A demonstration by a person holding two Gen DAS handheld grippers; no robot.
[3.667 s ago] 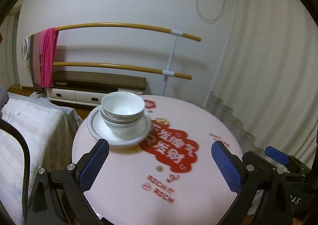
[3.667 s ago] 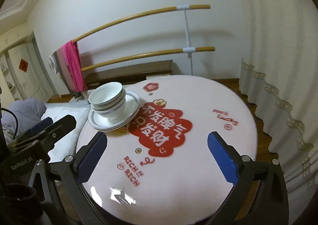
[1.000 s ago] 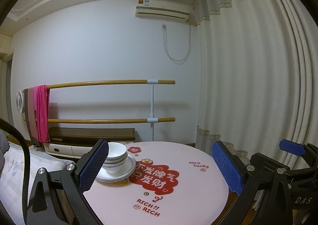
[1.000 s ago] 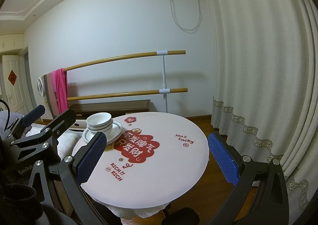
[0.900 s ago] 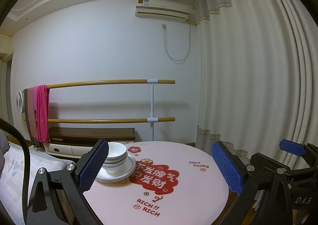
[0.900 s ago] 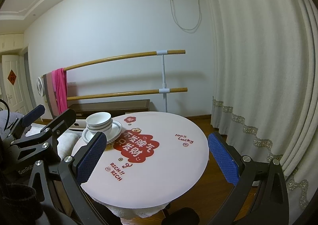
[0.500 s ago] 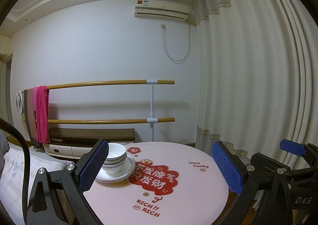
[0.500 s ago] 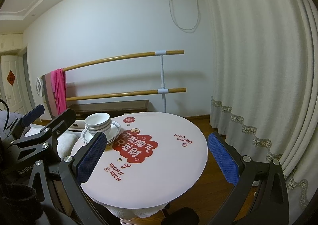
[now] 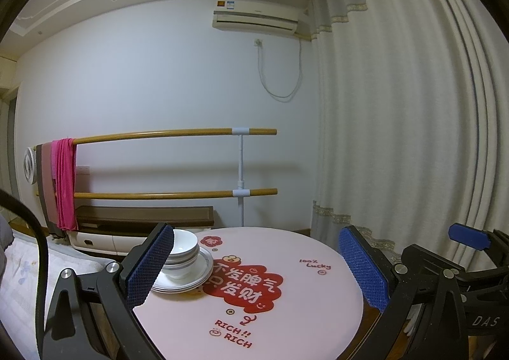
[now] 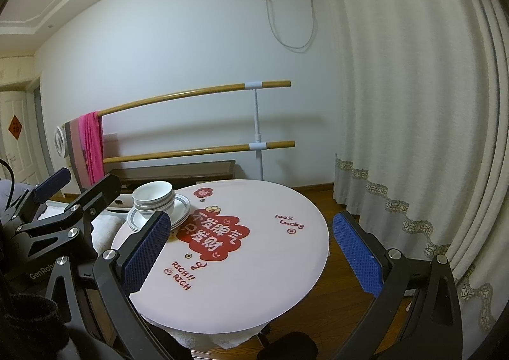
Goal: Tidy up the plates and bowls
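A stack of white bowls (image 9: 183,245) sits on a pile of grey-rimmed white plates (image 9: 194,275) at the far left of a round pink table (image 9: 318,296). My left gripper (image 9: 256,266) is held back from the table, open and empty, and its left pad overlaps the stack in the picture. In the right wrist view the bowls (image 10: 154,196) and plates (image 10: 181,205) show at the table's (image 10: 254,283) far left. My right gripper (image 10: 251,255) is also open, empty and well short of the dishes.
A two-rail wooden rack (image 9: 178,132) with a pink cloth (image 9: 65,181) stands against the back wall, above a low cabinet (image 9: 143,216). White curtains (image 9: 397,137) hang at the right. A bed (image 9: 19,264) lies left of the table. Wooden floor (image 10: 337,267) surrounds the table.
Since 3.7 s ago both grippers have drawn back from the table and tilted up, so it looks smaller. Over the last second almost nothing moves. The stack is unchanged.
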